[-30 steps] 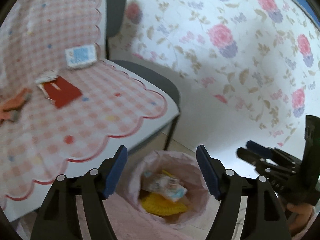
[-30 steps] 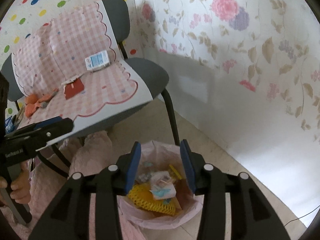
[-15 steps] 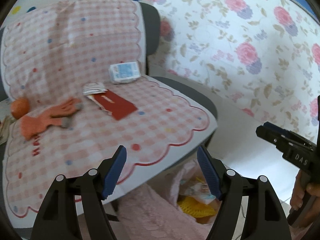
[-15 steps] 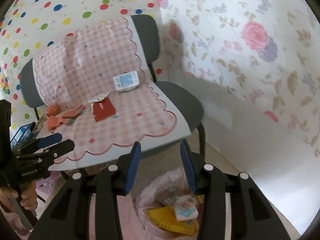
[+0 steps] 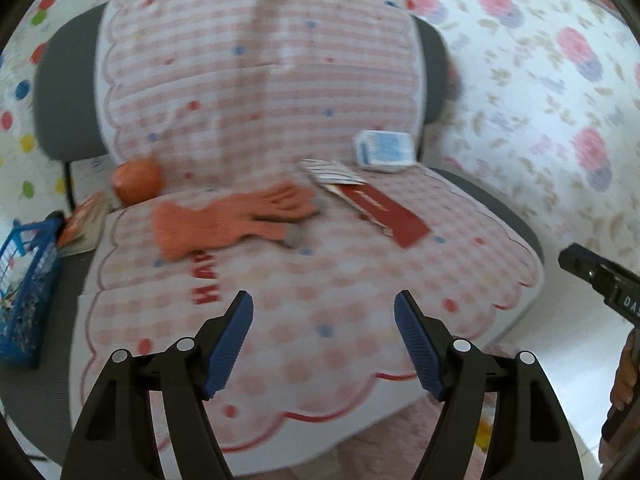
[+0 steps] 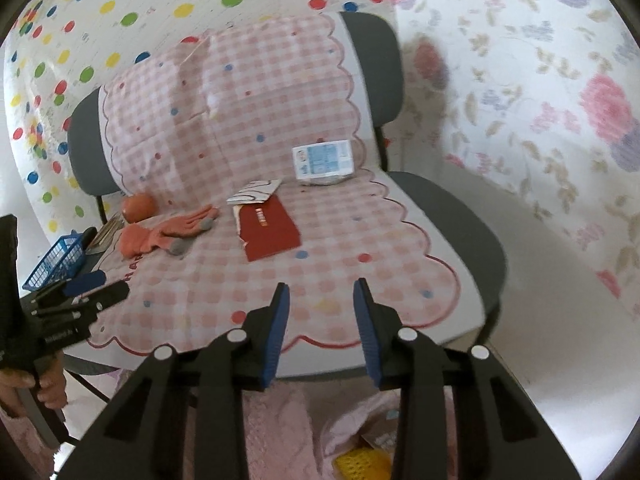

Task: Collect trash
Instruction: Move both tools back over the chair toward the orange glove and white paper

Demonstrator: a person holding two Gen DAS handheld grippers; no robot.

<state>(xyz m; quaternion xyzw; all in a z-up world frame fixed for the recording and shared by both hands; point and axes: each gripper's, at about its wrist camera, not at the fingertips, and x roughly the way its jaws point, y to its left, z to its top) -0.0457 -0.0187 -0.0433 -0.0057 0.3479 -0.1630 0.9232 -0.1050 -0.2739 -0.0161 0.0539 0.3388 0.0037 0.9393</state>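
Trash lies on the pink checked cloth with a scalloped red edge [image 6: 328,248] that covers the grey chair [image 6: 460,216]. At the back of the seat, against the backrest, rests a white and blue flat packet [image 6: 323,161]. Just in front of it, to the left, a torn white wrapper [image 6: 254,192] touches the upper end of a dark red flat paper sleeve [image 6: 267,232], which lies open and a little crumpled. Further left is an orange knitted glove with grey fingertips [image 6: 164,234], and beside it an orange round fruit [image 6: 138,206].

A blue plastic mesh basket [image 6: 54,260] stands on a second chair at the left; what it holds I cannot tell. Under the seat front, a pink plastic trash bag [image 6: 360,432] is partly seen, with a yellow net-like piece [image 6: 362,462] and some paper inside.

The left gripper [image 5: 323,344] hovers over the front part of the cloth, jaws wide apart, nothing between them. The right gripper [image 6: 321,324] is also above the cloth front; its jaws have just been closing to a narrower gap, and they hold nothing. Behind the chair are a dotted wall [image 6: 100,20] and a flowered wall [image 6: 540,80].
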